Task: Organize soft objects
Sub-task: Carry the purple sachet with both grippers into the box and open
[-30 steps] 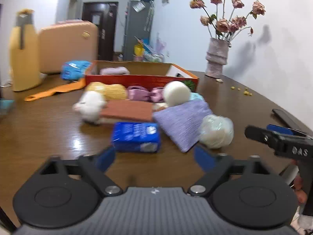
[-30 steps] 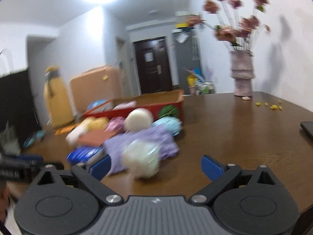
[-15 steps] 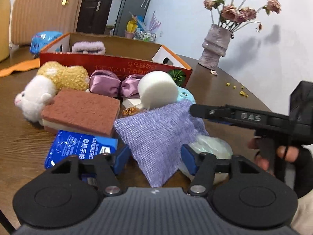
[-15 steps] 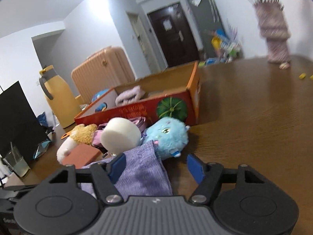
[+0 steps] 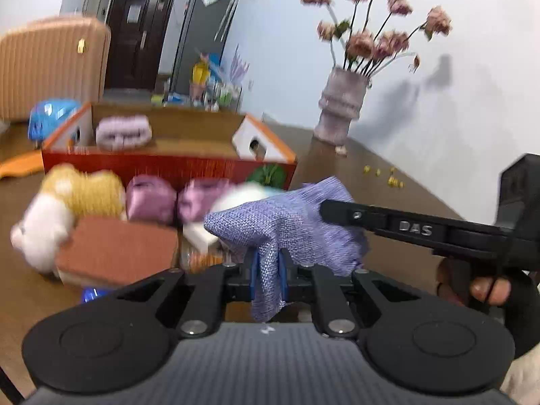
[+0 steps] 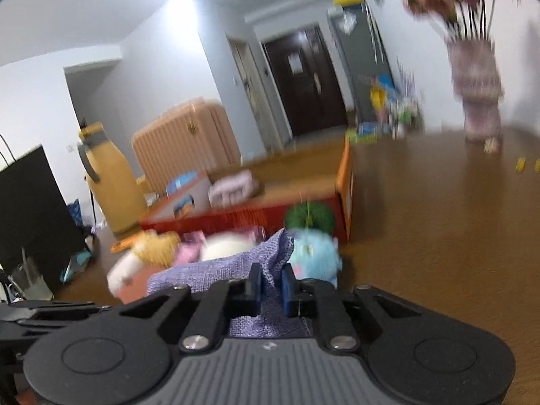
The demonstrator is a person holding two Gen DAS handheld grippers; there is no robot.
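Both tools closed since before; purple cloth [image 5: 287, 226] pinched between each.

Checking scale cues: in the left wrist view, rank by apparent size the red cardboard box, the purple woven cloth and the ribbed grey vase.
1. Red cardboard box
2. Purple woven cloth, though nearness to the camera inflates it
3. Ribbed grey vase

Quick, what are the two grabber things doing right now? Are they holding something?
Left gripper: closed, pinching the purple cloth.
Right gripper: closed, pinching the same purple cloth.
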